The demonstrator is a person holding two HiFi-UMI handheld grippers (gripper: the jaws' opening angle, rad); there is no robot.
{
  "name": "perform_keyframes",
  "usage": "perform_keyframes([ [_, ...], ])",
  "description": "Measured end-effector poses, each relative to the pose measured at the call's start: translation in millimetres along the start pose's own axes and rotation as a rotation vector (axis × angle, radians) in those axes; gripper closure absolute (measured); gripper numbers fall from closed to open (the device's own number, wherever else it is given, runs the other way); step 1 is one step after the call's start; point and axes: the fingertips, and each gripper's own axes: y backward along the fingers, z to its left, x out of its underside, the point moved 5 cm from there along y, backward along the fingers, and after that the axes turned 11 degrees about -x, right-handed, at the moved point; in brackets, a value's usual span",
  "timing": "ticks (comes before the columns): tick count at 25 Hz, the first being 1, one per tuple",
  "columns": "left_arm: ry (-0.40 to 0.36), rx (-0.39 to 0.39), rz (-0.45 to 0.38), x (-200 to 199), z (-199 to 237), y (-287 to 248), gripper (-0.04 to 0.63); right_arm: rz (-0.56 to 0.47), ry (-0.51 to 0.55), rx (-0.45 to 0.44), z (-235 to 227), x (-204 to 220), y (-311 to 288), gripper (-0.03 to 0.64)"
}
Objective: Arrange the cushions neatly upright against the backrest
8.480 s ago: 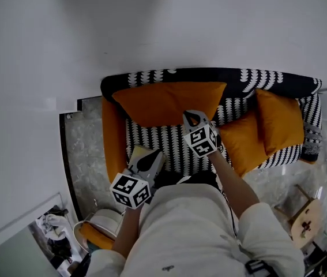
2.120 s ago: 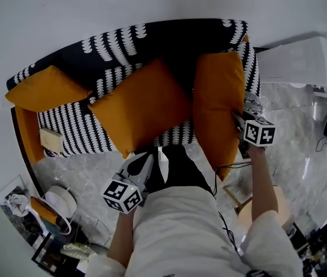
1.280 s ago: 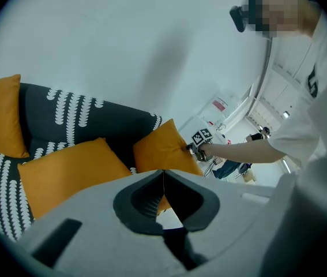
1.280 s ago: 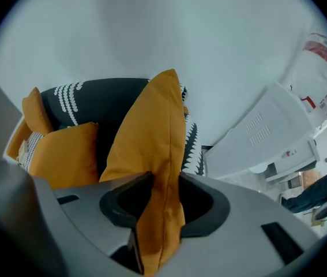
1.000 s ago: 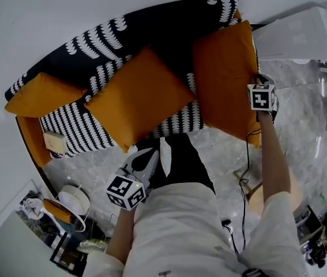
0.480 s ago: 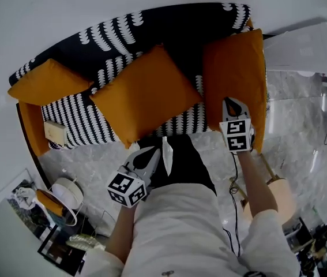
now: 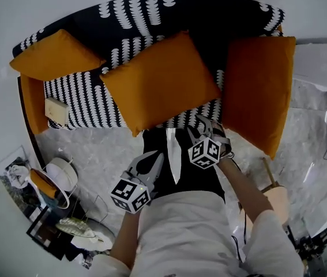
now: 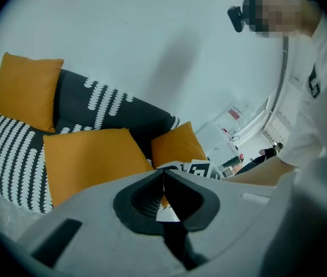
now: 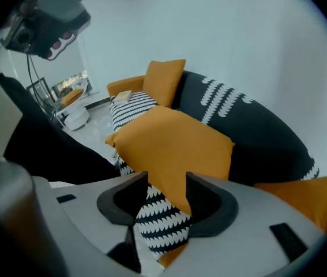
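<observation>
Three orange cushions sit on a black sofa with white pattern (image 7: 123,16). The left cushion (image 7: 59,53) leans on the backrest at the left end. Turned like a diamond, the middle cushion (image 7: 160,79) rests on the seat and backrest. The right cushion (image 7: 258,91) stands at the right end, its lower corner past the seat's front edge. My right gripper (image 7: 200,124) hovers at the seat's front edge, left of that cushion; its jaws (image 9: 166,183) are opening with nothing between them. My left gripper (image 7: 157,159) hangs shut and empty (image 8: 163,175) over my legs.
A small beige box (image 7: 55,109) lies on the seat by the orange left armrest (image 7: 33,117). A round white object (image 7: 59,175) and clutter stand on the marble floor at the left. A wooden stool (image 7: 273,198) is at my right, white furniture (image 7: 324,68) beyond the sofa's right end.
My right gripper has left the right cushion's edge and drawn back left toward my legs, with its jaws now apart. The left gripper has stayed put.
</observation>
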Motion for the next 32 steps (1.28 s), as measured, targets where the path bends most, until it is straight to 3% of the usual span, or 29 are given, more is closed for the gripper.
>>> perform_keyframes([
  [6,0.047,-0.037,0.039,31,47,5,0.581,0.069,0.239,-0.087,28,-8,-80,0.335],
  [10,-0.016,-0.044,0.053,50,76,10,0.581,0.126,0.417,-0.039,34,-8,-131,0.235],
  [13,-0.082,-0.047,0.076,69,95,16,0.583,0.179,0.525,-0.016,46,-1,-167,0.224],
  [15,-0.072,-0.041,0.089,80,112,16,0.581,0.227,0.566,0.008,50,7,-193,0.221],
  [21,-0.05,-0.022,0.107,93,150,25,0.581,0.308,0.531,0.143,42,15,-246,0.218],
  [27,-0.072,-0.001,0.099,100,176,37,0.581,0.362,0.482,0.28,35,9,-252,0.221],
  [32,-0.08,0.012,0.068,87,183,58,0.581,0.409,0.375,0.279,41,-14,-222,0.332],
])
